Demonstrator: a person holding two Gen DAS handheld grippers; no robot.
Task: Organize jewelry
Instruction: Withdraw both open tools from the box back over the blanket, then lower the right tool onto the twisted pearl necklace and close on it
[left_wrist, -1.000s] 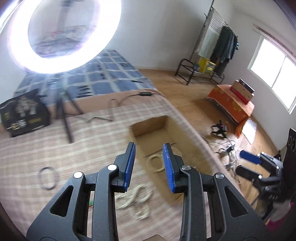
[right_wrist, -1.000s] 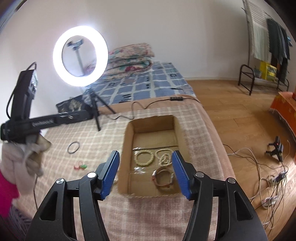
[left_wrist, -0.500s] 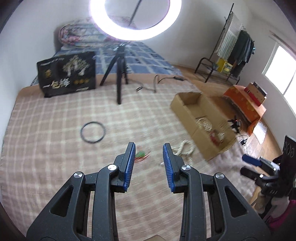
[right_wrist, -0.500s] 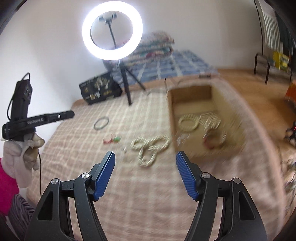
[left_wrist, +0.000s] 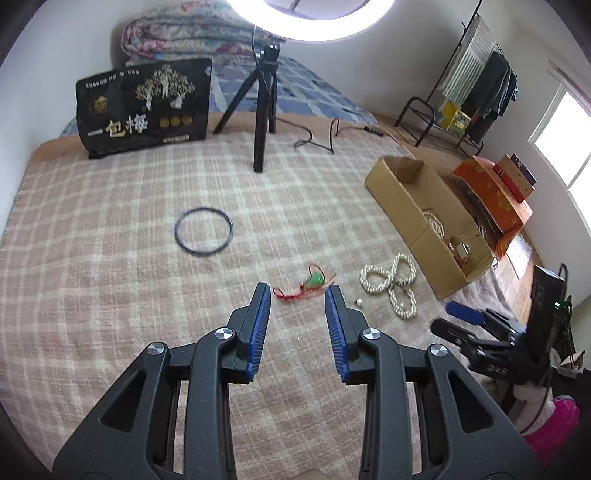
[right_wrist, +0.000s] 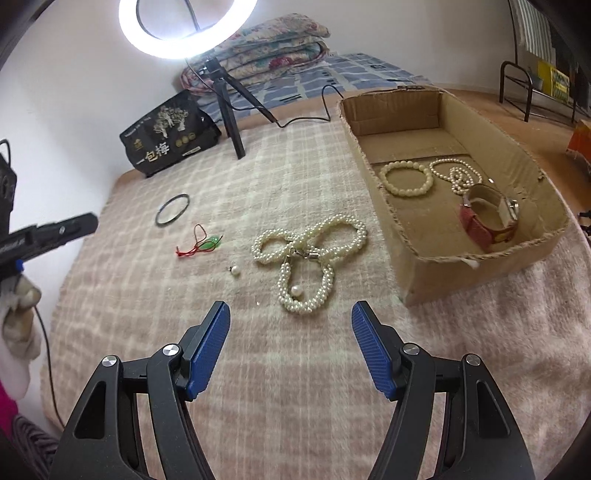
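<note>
Pearl necklace (right_wrist: 308, 254) on blanket just ahead of right tongs (right_wrist: 290, 343), both tongs apart, empty

Both wrist views downward over blanket (left_wrist: 110, 295)

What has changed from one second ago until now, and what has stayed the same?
Both claws swung away from the cardboard box and came down over the blanket: the left claw toward the red-and-green charm, the right claw toward the pearl necklace. Nothing was grasped; the jewelry stayed in place.
</note>
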